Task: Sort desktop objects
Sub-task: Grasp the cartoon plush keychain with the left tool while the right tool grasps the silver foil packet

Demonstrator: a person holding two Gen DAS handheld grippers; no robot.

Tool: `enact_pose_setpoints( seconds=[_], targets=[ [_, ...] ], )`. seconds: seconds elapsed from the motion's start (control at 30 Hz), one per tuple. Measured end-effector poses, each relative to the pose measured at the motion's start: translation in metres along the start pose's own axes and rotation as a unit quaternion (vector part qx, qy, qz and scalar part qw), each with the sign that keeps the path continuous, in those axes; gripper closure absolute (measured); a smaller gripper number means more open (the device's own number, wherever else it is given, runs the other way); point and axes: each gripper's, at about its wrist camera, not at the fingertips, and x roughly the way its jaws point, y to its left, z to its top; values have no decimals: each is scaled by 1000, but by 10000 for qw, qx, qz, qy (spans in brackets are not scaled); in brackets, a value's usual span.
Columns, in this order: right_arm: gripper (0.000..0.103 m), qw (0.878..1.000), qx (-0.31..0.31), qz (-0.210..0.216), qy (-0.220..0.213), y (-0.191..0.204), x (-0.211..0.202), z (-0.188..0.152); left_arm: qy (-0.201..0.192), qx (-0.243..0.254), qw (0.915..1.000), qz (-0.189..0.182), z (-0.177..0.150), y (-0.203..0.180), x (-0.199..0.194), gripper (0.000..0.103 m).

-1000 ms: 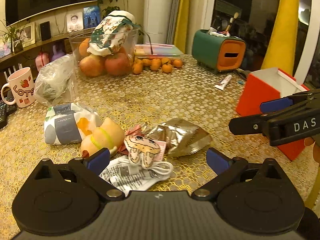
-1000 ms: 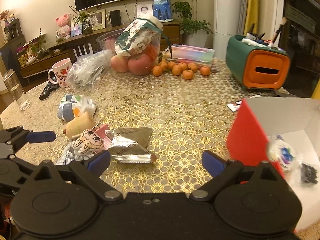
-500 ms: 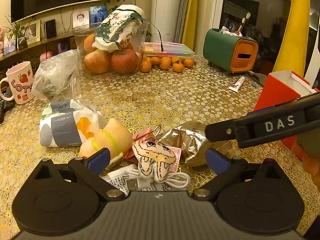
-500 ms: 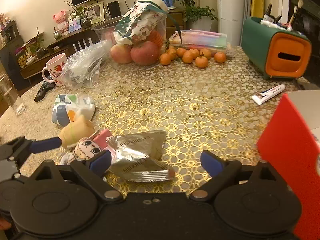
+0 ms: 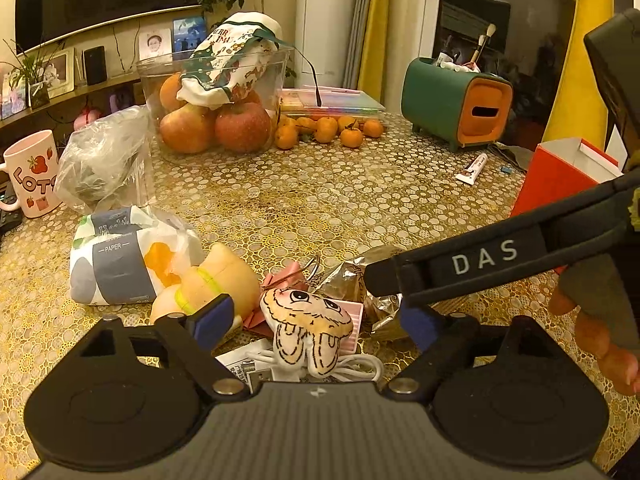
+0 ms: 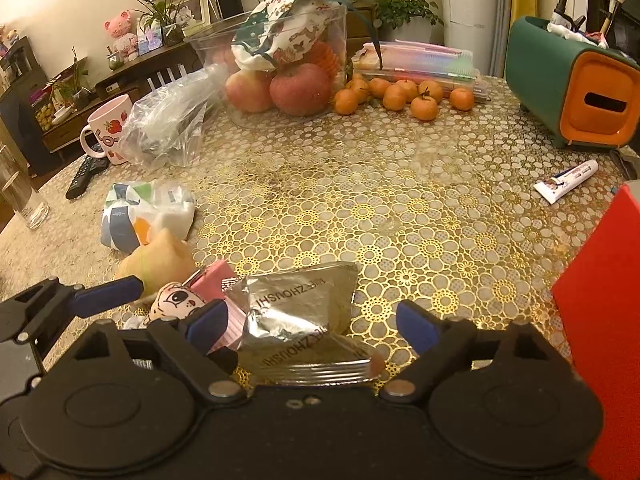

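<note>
Warm, dim amber indoor light, strong fisheye bending at edges, perhaps slight motion blur.

I read "DAS" in white on the right gripper (image 5: 412,308) finger crossing just ahead of my left jaws. "PAPER" sits on the grey band of the tissue pack (image 5: 120,260), ahead-left of them. Pink mug (image 5: 30,174), far left: "LOT", rest hidden. Cloth bag (image 5: 230,62) in the fruit tub: "MERRY", partly legible. Foil packet (image 6: 296,316) between my right jaws: "ZHOUSHI", upside down.
</note>
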Motion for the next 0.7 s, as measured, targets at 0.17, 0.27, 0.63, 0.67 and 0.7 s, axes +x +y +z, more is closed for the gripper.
enact_pose_setpoints(
  seconds=[0.17, 0.27, 0.63, 0.67, 0.7],
  targets=[
    [20, 9999, 48, -37, 102, -1, 9, -1, 48, -55, 10000, -33, -2, 3, 2, 22],
    [24, 9999, 106, -19, 129, -2, 12, -2, 108, -60, 9999, -53, -2, 5, 4, 37],
    [37, 9998, 41, 45, 206, 4, 14, -2, 208, -146, 9997, -19, -2, 8, 8, 55],
    [40, 9998, 35, 51, 205, 5, 14, -2, 207, -144, 9997, -24, -2, 8, 8, 55],
    [41, 9998, 25, 45, 190, 6, 13, -3, 204, -142, 9997, -18, -2, 8, 8, 55]
  ],
)
